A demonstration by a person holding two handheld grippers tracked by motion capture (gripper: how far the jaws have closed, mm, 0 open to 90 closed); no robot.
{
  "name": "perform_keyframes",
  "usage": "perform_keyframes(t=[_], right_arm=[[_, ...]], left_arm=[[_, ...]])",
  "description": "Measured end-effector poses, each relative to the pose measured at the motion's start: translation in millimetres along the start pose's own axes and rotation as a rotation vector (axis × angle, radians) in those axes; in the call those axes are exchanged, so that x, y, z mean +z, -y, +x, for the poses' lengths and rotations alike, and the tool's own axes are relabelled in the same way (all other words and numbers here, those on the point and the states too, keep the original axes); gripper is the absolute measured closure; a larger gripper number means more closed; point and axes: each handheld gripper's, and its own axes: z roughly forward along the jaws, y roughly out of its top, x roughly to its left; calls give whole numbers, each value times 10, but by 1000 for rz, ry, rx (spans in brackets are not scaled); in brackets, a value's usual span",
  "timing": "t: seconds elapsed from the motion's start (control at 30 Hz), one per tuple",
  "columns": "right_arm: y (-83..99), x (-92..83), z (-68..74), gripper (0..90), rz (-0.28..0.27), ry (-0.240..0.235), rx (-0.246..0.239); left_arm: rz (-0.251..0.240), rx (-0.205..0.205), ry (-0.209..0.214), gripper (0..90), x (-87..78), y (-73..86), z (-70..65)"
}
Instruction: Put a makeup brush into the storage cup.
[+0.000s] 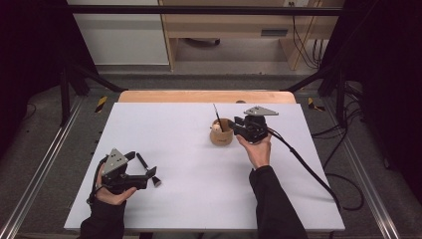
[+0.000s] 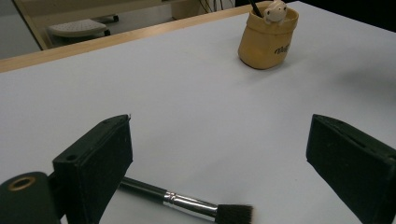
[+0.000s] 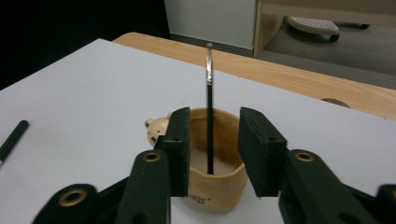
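A tan cup (image 1: 221, 135) with a small bear figure (image 3: 156, 130) on its rim stands right of the white table's (image 1: 164, 124) middle. A thin dark brush (image 3: 209, 88) stands upright in the cup (image 3: 219, 189). My right gripper (image 1: 238, 124) hovers just right of the cup, open. In the right gripper view its pads (image 3: 181, 140) stand apart on either side of the thin brush without touching it. At the front left my left gripper (image 1: 141, 164) is open wide over a black makeup brush (image 2: 187, 204) that lies flat on the table, bristles (image 1: 156, 181) toward the front.
A wooden strip (image 1: 206, 96) runs along the table's far edge, with a wooden cabinet (image 1: 224, 25) on the floor beyond. A black cable (image 1: 308, 169) trails from my right gripper over the table's right side. Dark metal frame bars flank the table.
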Motion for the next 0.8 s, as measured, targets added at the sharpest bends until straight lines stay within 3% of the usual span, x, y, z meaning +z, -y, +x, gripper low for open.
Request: perform_keyframes(t=[0.13, 0.3, 0.6, 0.8], right_arm=[[2, -174, 32, 562, -11, -52, -15], [17, -326, 87, 490, -28, -78, -39], [64, -532, 130, 316, -58, -92, -73], [99, -627, 161, 216, -48, -85, -93]], left_arm=[[3, 2, 0, 64, 4, 0, -4], [-5, -4, 1, 64, -4, -3, -7], [-2, 4, 1, 64, -8, -8, -10], [0, 4, 2, 63, -6, -10, -14]])
